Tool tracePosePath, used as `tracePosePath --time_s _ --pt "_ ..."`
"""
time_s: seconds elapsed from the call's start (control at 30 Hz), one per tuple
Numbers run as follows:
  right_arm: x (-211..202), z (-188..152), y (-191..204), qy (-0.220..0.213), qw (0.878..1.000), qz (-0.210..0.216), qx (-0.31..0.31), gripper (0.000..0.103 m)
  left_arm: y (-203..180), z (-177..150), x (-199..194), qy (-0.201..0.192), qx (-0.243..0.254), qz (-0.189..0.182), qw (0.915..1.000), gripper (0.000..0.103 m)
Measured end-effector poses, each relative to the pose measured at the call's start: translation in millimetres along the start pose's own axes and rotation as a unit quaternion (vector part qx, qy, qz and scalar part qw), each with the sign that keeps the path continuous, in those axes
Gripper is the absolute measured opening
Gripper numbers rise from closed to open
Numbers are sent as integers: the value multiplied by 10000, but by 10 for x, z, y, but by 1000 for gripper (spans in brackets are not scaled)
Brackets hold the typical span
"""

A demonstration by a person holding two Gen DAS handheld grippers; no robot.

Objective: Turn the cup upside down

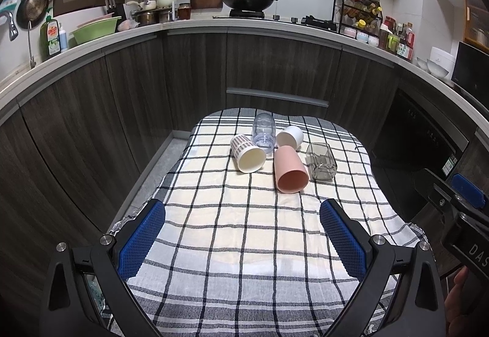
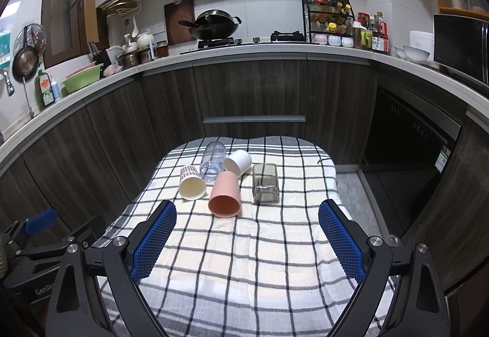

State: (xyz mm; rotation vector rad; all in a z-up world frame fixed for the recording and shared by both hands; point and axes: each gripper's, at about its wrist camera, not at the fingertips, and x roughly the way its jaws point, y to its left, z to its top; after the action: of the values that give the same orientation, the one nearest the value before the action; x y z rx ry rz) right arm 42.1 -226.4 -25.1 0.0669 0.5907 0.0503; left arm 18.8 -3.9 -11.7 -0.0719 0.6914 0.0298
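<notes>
Left gripper point(image 1: 243, 233) spread wide, gripping nothing, low over the near part of the checked cloth point(image 1: 232, 245). Right gripper point(image 2: 247, 234) likewise wide apart and empty.

Seen only from the left wrist: right gripper's body at far right, a bit of hand point(image 1: 458, 291) beneath. Seen only from the right wrist: left gripper's body low at left, plus bare floor point(image 2: 351, 187) right of the cloth.

Five cups clustered at the far middle of the cloth, all on their sides. Pink cup point(image 1: 290, 170) nearest, long axis near-to-far, mouth toward the grippers. Patterned cup point(image 1: 247, 153) left of it, mouth near too. Clear cup point(image 1: 263, 131) behind, touching both. White cup point(image 1: 289, 136) far right. Grey glass point(image 1: 321, 162) just right of the pink one.
</notes>
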Motion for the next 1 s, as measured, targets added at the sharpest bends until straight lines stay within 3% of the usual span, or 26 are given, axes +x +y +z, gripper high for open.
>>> tracePosePath --time_s 0.53,1.0 --pt "218 120 -44 263 9996 28 83 94 -52 106 247 258 49 35 9996 103" --pt "665 297 -9 600 9982 61 65 94 4 308 652 542 29 139 9984 103"
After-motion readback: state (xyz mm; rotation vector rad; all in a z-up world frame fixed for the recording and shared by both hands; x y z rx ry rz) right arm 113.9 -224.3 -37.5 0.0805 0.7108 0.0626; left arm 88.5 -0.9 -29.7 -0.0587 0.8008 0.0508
